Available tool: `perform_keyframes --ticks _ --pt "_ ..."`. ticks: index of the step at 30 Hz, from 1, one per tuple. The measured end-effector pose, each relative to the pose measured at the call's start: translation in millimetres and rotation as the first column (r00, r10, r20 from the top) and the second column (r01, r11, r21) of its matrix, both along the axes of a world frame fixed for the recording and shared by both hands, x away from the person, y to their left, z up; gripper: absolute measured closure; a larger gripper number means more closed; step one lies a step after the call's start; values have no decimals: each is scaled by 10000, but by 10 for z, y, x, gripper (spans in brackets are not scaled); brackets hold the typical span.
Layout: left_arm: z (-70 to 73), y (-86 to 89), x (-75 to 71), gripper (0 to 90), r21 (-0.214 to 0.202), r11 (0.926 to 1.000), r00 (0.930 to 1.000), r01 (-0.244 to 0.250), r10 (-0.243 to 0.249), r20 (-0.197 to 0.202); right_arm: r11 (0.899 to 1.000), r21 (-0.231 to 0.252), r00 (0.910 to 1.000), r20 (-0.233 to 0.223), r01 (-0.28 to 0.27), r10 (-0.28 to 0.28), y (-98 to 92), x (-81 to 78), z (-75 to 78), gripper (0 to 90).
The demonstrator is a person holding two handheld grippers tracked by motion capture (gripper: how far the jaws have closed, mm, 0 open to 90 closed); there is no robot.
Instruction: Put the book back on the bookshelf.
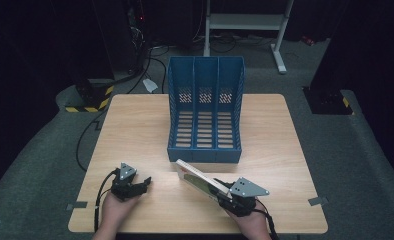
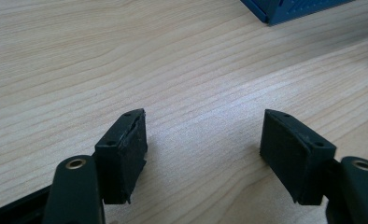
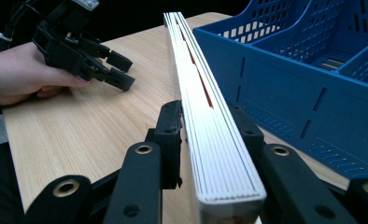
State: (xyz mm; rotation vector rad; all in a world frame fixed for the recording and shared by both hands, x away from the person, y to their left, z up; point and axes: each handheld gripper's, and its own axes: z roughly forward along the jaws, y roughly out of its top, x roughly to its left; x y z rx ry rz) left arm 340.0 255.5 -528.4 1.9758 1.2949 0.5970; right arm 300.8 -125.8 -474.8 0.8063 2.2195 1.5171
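Right hand-held gripper (image 3: 210, 135): clamped on a book (image 3: 205, 107), tilted above the counter (image 1: 135, 130). Left hand-held gripper (image 2: 203, 140): jaws apart, empty. Blue file rack (image 1: 205, 110): just beyond the book.

This looks like a lab or test room; it is dark all around a small wooden table (image 1: 135, 130); black cables (image 1: 150, 55) lie on the grey carpet floor (image 1: 355, 150); yellow-and-black tape (image 1: 87, 107) marks stand feet.
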Motion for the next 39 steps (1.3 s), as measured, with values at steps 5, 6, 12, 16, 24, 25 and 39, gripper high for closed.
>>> perform_keyframes --ticks 5,6,12,16,24,25,39 --pt "0 0 0 318 -2 10000 10000 -2 2 0 9999 96 9999 -124 45 -43 9 -4 6 681" --pt "0 0 0 318 -4 10000 10000 -2 2 -2 9999 111 9999 -128 83 -82 13 -6 6 678" --pt "0 0 0 318 -2 10000 10000 1 -1 -3 9996 29 9996 -60 283 -283 23 -11 6 667" --pt "1 1 0 318 31 10000 10000 31 -31 -15 9997 -99 9998 -16 218 -218 34 -23 16 693" --pt "1 0 0 317 34 10000 10000 28 -28 -11 9992 -222 9994 117 321 -319 59 -54 19 744" --pt "1 0 0 317 34 10000 10000 27 -27 -7 9992 -223 9994 112 318 -315 58 -54 19 745" --pt "-1 -12 2 304 -20 10000 10000 13 -13 -32 9983 -204 9985 -53 538 -539 64 -51 26 736"
